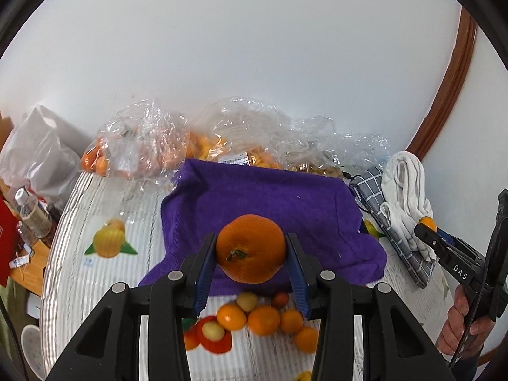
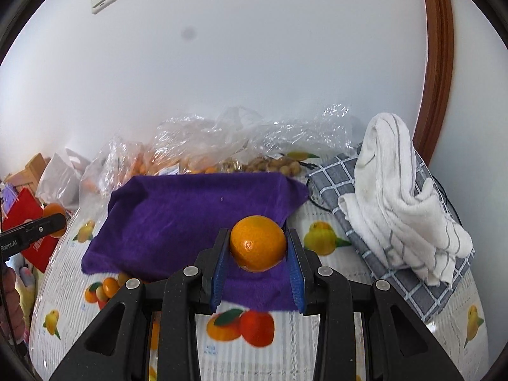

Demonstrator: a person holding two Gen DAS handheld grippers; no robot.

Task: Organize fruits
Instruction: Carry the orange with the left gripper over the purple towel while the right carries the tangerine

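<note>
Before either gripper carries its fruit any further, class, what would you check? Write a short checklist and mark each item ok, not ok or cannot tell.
1. Left gripper clamps the large orange between both pads: ok.
2. Right gripper clamps the smaller orange between both pads: ok.
3. Both fruits lifted clear of the purple cloth: ok.
4. Purple cloth bare of fruit: ok.
5. Loose fruit pile clear of the left gripper's fingers: cannot tell.
</note>
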